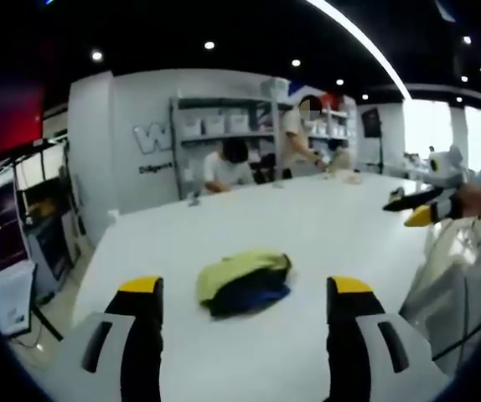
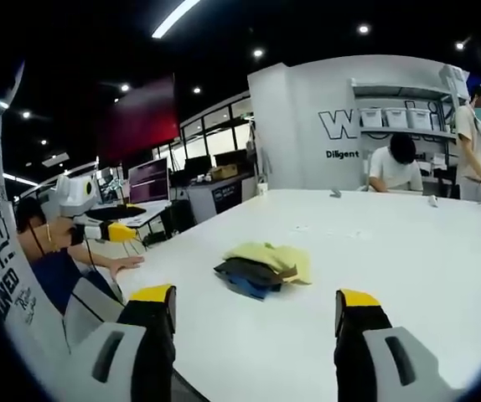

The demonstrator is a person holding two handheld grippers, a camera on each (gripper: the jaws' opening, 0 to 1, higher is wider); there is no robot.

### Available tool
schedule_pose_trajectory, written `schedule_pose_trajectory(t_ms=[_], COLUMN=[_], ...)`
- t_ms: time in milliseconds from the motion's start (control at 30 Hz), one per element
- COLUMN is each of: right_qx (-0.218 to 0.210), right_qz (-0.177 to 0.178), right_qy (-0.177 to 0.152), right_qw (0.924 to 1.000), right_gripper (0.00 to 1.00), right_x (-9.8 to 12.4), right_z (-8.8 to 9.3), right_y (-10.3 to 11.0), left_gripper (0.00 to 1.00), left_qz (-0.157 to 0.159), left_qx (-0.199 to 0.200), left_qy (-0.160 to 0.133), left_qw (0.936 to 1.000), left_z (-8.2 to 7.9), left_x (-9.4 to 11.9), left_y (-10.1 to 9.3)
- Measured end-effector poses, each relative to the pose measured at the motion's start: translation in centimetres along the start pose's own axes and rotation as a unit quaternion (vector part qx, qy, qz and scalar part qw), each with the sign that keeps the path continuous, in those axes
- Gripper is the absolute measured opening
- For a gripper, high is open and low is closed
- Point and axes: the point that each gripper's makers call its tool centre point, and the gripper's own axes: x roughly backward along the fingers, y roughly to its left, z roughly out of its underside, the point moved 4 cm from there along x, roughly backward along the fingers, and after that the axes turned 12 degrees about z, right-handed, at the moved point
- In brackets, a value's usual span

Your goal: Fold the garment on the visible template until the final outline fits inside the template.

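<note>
The garment [image 1: 245, 282] lies in a small crumpled heap on the white table [image 1: 307, 226], well away from its far edge and somewhat toward the near side where the person stands. It is a bundle of yellow-green cloth over dark and blue layers, so in my judgement it is either several pieces or one piece with a dark inside; I cannot tell which. In the right gripper view the same heap [image 2: 263, 266] shows the yellow part spread toward one side and the dark part below it. No drawn template is visible on the table surface in either view, so I cannot say where its outline lies. The left tongs [image 1: 246, 289] are spread wide with nothing between the jaws, and they are held above the near part of the table, apart from the cloth. The right tongs [image 2: 257, 297] are also released and empty. The right tongs also appear at the right side of the left gripper view, raised over the table edge. This wide, empty pose seems to be a ready position: both tongs point at the heap from two sides, probably so that each can take one part of the cloth. The folding looks not yet begun. Other people stand at the far edge of the table near shelves [image 1: 224, 126].
</note>
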Motion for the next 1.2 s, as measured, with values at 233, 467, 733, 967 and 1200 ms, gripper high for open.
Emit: schedule_pose_trajectory(t_ms=[233, 467, 733, 967, 1200], right_qx=[0.000, -0.010, -0.008, -0.010, -0.015], right_qz=[0.004, 0.013, 0.013, 0.009, 0.008], right_qy=[0.000, -0.006, -0.005, -0.001, 0.006], right_qw=[1.0000, 0.9998, 0.9999, 0.9999, 0.9998], right_gripper=[0.75, 0.75, 0.74, 0.74, 0.73], right_x=[0.3, 0.2, 0.3, -0.2, -0.8], right_z=[-0.1, -0.4, -0.4, -0.2, 0.3], right_y=[0.2, -0.4, -0.5, -0.6, -0.8], left_gripper=[0.74, 0.73, 0.73, 0.69, 0.66], left_qz=[0.003, 0.005, 0.017, 0.034, 0.054], left_qx=[0.001, 0.003, -0.003, -0.006, -0.011], left_qy=[0.008, 0.012, 0.018, 0.027, 0.041], left_qw=[1.0000, 0.9999, 0.9997, 0.9990, 0.9976], left_z=[0.3, 0.3, 0.3, 0.9, 1.2], left_x=[-0.1, -0.4, -1.2, -2.2, -4.0], left_y=[-0.7, -0.7, -1.1, -1.2, -1.2])
